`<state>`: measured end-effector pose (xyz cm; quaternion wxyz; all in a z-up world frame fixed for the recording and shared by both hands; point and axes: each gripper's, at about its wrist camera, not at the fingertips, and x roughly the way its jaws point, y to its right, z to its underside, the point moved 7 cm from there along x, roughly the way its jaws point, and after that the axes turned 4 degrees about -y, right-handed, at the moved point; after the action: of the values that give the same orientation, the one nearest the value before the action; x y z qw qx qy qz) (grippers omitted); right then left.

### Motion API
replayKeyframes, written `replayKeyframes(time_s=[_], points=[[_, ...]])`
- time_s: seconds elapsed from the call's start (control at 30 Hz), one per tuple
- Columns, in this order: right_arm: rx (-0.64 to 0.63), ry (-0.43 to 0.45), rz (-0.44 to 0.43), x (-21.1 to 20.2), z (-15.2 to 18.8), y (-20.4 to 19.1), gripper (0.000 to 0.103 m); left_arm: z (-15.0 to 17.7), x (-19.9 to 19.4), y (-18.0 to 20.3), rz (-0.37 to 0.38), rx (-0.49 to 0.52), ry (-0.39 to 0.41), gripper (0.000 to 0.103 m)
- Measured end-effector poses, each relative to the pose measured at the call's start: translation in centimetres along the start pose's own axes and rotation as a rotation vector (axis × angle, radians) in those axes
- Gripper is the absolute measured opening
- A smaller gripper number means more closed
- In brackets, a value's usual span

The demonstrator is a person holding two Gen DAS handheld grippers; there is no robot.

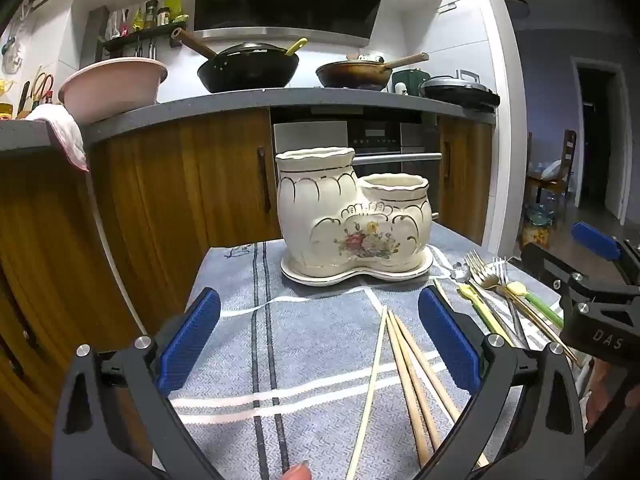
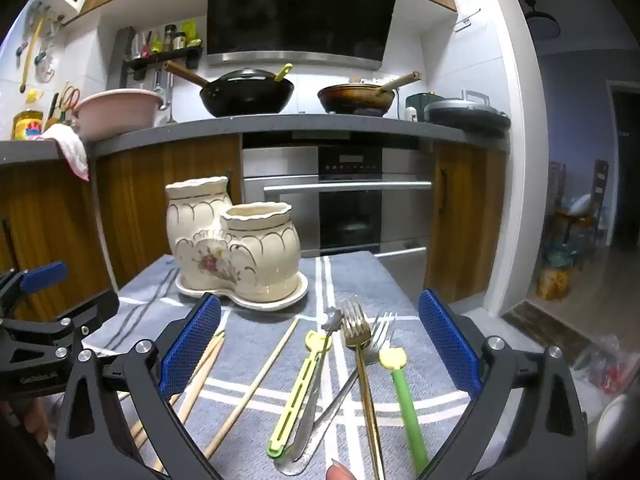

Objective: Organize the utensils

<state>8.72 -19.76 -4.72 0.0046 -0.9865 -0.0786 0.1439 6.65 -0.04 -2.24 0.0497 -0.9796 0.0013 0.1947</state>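
A cream ceramic two-pot utensil holder [image 1: 352, 220] with a flower print stands on its saucer at the far side of the blue-grey cloth; it also shows in the right wrist view [image 2: 236, 252]. Several wooden chopsticks [image 1: 408, 376] lie between my left gripper's [image 1: 320, 344] open, empty fingers. My right gripper [image 2: 320, 348] is open and empty above a gold fork [image 2: 360, 344], a silver fork [image 2: 382, 330], a yellow-green utensil [image 2: 300, 388] and a green-handled one [image 2: 404, 392]. More chopsticks [image 2: 256, 380] lie to the left.
The cloth-covered table [image 1: 240, 320] ends near wooden cabinets [image 1: 180, 184] and an oven [image 2: 348, 200]. Woks [image 1: 248, 68] and a pink basin [image 1: 112, 84] sit on the counter behind. The right gripper's body [image 1: 592, 300] is at the left view's right edge.
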Motion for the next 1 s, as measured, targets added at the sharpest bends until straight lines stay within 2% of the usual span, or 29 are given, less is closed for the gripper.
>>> replayKeyframes(time_s=[0.17,0.27,1.0], points=[[0.000,-0.013,-0.009,0.8,0.2,-0.5,0.098,0.1,0.4,0.1,0.008,-0.015,-0.021,0.098],[0.008,0.015,-0.003,-0.2,-0.2,0.1,0.098,0.4,1.0,0.8,0.007,-0.011,-0.025,0.098],[-0.001,0.000,0.004,0.2,0.2,0.0,0.098,0.1,0.3,0.0,0.012,-0.016,-0.013,0.098]])
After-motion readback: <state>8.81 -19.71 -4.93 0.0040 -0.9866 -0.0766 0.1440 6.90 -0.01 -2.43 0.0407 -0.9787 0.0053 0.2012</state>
